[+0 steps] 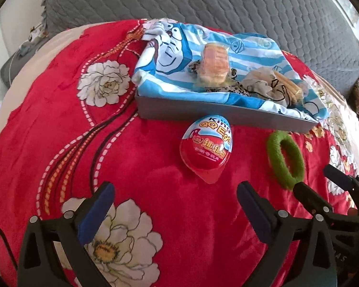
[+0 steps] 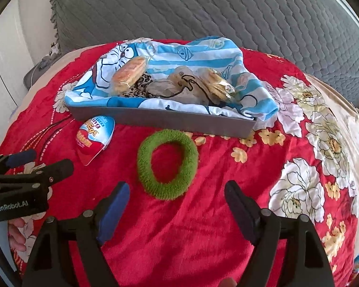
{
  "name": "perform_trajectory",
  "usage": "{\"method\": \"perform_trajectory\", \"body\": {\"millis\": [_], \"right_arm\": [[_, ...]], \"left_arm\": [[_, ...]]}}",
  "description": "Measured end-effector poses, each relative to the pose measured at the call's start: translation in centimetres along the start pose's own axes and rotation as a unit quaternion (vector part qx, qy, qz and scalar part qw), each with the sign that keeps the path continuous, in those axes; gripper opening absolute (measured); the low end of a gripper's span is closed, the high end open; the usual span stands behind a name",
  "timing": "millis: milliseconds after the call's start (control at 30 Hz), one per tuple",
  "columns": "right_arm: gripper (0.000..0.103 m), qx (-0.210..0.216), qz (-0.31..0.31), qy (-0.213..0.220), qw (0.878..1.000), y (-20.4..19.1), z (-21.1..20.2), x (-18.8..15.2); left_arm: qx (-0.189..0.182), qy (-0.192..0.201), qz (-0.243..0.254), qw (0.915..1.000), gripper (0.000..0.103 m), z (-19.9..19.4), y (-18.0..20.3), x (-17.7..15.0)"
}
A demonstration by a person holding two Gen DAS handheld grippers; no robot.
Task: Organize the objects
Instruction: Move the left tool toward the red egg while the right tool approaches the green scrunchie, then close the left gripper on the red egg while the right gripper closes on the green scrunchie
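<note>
Your left gripper [image 1: 174,210] and your right gripper [image 2: 177,206] both hover with black fingers and blue foam pads spread wide, holding nothing, above a plush red blanket with white flower print [image 1: 136,167]. Ahead of the left one lies a glossy egg-shaped plastic pack, red below and blue-white above [image 1: 207,147], printed "King QQ Egg". Ahead of the right lies a fuzzy green fabric ring [image 2: 167,165], flat on the blanket beside the egg. Just behind both stands a shallow grey rectangular box [image 2: 165,120], lined with a blue-and-white striped cartoon cloth [image 2: 203,55] and holding clear-wrapped baked snacks [image 2: 129,75]. The left gripper's body reads "GenRobot.AI".
</note>
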State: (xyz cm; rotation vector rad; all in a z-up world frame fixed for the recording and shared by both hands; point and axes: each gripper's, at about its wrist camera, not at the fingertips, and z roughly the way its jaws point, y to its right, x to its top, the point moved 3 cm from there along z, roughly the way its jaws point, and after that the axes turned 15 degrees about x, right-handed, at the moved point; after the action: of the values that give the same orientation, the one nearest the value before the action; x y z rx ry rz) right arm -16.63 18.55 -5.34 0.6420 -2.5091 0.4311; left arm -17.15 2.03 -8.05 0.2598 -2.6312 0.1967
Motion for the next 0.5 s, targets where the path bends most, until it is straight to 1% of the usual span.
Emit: {"method": "perform_trajectory", "body": {"millis": [267,333,500], "right_arm": [[0.081,0.000,-0.001,-0.009,1.000,0.4,1.6,0.2],[0.081,-0.001,-0.001,-0.011,1.000,0.6,1.9,0.2],[0.081,-0.001,0.001,-0.017,1.000,0.9,2.7,0.2]], "left_arm": [[-0.002,0.006,0.024,0.9997,0.101,1.0,1.5,0.9],[-0.006,0.001,0.024,0.9997,0.101,1.4,1.7,1.1],[-0.003,0.006,0.023,0.9997,0.101,1.8,1.8,1.5]]}}
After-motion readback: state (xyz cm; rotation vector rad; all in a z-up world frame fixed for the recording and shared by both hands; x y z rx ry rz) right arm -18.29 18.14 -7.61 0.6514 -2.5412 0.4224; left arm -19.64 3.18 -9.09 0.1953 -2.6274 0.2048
